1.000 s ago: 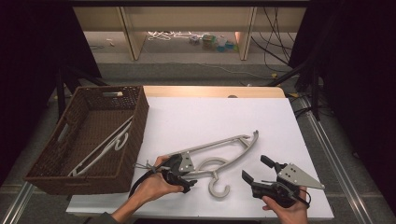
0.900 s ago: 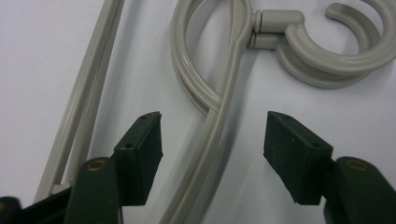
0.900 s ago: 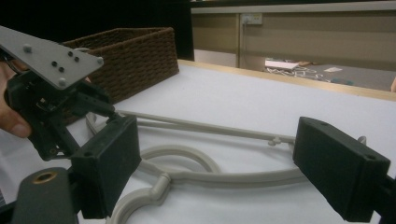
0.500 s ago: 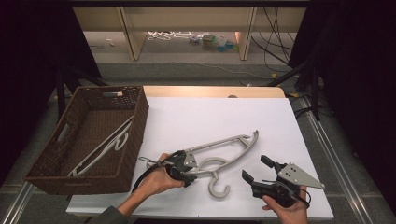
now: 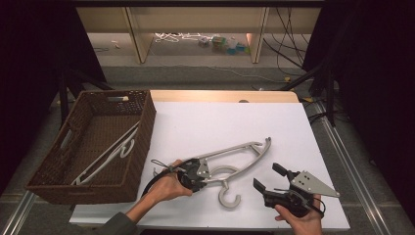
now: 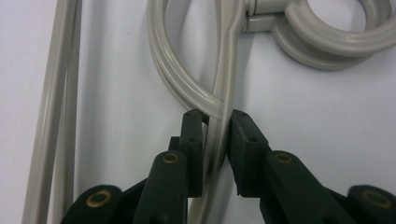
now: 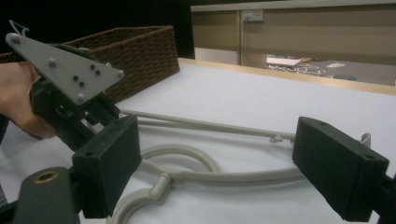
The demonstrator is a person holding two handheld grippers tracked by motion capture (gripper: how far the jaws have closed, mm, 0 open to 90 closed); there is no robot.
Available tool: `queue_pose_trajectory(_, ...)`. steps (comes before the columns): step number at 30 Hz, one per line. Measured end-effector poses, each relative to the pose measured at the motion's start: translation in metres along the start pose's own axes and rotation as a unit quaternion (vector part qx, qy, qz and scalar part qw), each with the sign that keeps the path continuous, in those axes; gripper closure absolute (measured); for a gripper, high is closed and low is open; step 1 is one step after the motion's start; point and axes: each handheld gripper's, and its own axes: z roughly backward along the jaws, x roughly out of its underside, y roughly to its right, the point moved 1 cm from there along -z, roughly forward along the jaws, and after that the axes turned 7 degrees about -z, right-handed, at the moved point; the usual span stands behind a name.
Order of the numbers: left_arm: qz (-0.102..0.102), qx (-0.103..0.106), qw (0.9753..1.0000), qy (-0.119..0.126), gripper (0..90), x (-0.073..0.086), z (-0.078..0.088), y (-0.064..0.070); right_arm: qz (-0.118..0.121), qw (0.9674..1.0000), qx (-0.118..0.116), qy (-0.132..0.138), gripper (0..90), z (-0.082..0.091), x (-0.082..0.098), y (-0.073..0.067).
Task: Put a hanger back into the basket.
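Basket: a brown wicker basket (image 5: 58, 166) stands on the left edge of the tabletop (image 5: 205, 122), its long side running away from the person.
In the basket: white hangers (image 5: 105, 155) lie flat on its bottom, slanting from near left to far right; their number cannot be told.
Hanger: a grey hanger (image 5: 235, 157) lies flat on the white tabletop, right of the basket and apart from it, in front of the person.
Hanger axis: in the high view its long axis runs from near left to far right; the tip at the far right curls up, and the hook (image 5: 229, 198) points toward the person.
Left tongs: the left tongs (image 5: 195, 177) have just been closing and now pinch the hanger's thin arm (image 6: 215, 135) near its left end; the left gripper view shows the bar squeezed between both pads (image 6: 192, 140), close to the loop at the hook's base.
Right tongs: the right tongs (image 5: 268, 177) are held right of the hook, jaws spread wide with nothing between them, pointing toward the hanger and apart from it.
In the way: the tabletop between basket and hanger is bare.
Beyond: a shelf (image 5: 195, 29) stands on the floor behind the tabletop, with small clutter (image 5: 220, 41) by it.
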Motion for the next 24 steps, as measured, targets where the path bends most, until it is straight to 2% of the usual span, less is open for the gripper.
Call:
queue_pose_trajectory(1, -0.004, 0.001, 1.0, -0.001, 77.5, -0.001, 0.0, 0.0, 0.0, 1.0, 0.002, 0.004, 16.3, 0.0, 0.0, 0.0)
queue_pose_trajectory(2, -0.018, 0.001, 0.9998, -0.006, 78.1, -0.001, 0.002, 0.0, 0.005, 0.9999, 0.003, 0.009, 16.3, -0.001, 0.0, 0.001)
queue_pose_trajectory(4, -0.021, 0.0, 0.9998, -0.003, 78.6, -0.003, 0.003, 0.001, -0.004, 1.0, 0.0, 0.001, 16.3, 0.0, 0.0, 0.0)
queue_pose_trajectory(7, -0.025, 0.001, 0.9997, 0.003, 79.3, -0.004, 0.007, 0.001, -0.002, 1.0, 0.0, 0.005, 16.5, -0.001, 0.0, 0.0)
queue_pose_trajectory(8, -0.026, 0.001, 0.9996, 0.008, 79.4, -0.004, 0.008, 0.0, -0.001, 1.0, 0.002, -0.002, 16.5, 0.0, 0.0, 0.0)
queue_pose_trajectory(9, -0.013, -0.003, 0.9996, 0.027, 79.5, -0.005, 0.009, 0.001, 0.003, 0.9999, 0.008, -0.012, 16.5, 0.001, 0.0, 0.001)
queue_pose_trajectory(10, -0.014, -0.007, 0.9994, 0.032, 79.6, -0.006, 0.011, 0.0, 0.003, 0.9999, 0.007, -0.014, 16.5, 0.001, 0.0, 0.0)
queue_pose_trajectory(12, -0.015, -0.013, 0.999, 0.04, 80.0, -0.008, 0.014, 0.0, 0.001, 1.0, 0.0, 0.008, 16.8, -0.001, 0.0, 0.0)
queue_pose_trajectory(15, -0.009, -0.019, 0.9979, 0.061, 80.8, -0.012, 0.026, 0.0, 0.001, 1.0, 0.007, -0.002, 16.9, 0.002, -0.001, 0.002)
queue_pose_trajectory(16, -0.001, -0.022, 0.9974, 0.068, 81.2, -0.013, 0.028, -0.001, 0.0, 1.0, 0.008, 0.001, 17.0, 0.003, -0.002, 0.002)
queue_pose_trajectory(18, 0.002, -0.027, 0.9968, 0.075, 81.6, -0.013, 0.037, -0.005, 0.001, 0.9999, 0.013, 0.01, 17.0, 0.004, -0.003, 0.004)
queue_pose_trajectory(19, 0.0, -0.028, 0.9968, 0.075, 81.6, -0.011, 0.041, -0.007, -0.007, 0.9998, 0.011, 0.017, 17.0, 0.004, -0.002, 0.004)
queue_pose_trajectory(20, 0.013, -0.034, 0.9958, 0.084, 81.6, -0.01, 0.043, -0.008, -0.006, 0.9996, 0.013, 0.023, 17.0, 0.004, -0.002, 0.005)
queue_pose_trajectory(21, 0.019, -0.039, 0.9949, 0.091, 81.6, -0.01, 0.045, -0.009, -0.006, 0.9998, 0.016, 0.014, 17.0, 0.006, -0.003, 0.006)
queue_pose_trajectory(23, 0.024, -0.044, 0.9941, 0.096, 81.7, -0.007, 0.051, -0.014, -0.01, 0.9997, 0.017, 0.012, 17.0, 0.007, -0.003, 0.005)
queue_pose_trajectory(24, 0.034, -0.048, 0.9927, 0.106, 81.7, -0.007, 0.053, -0.015, -0.011, 0.9997, 0.018, 0.012, 17.0, 0.007, -0.003, 0.005)
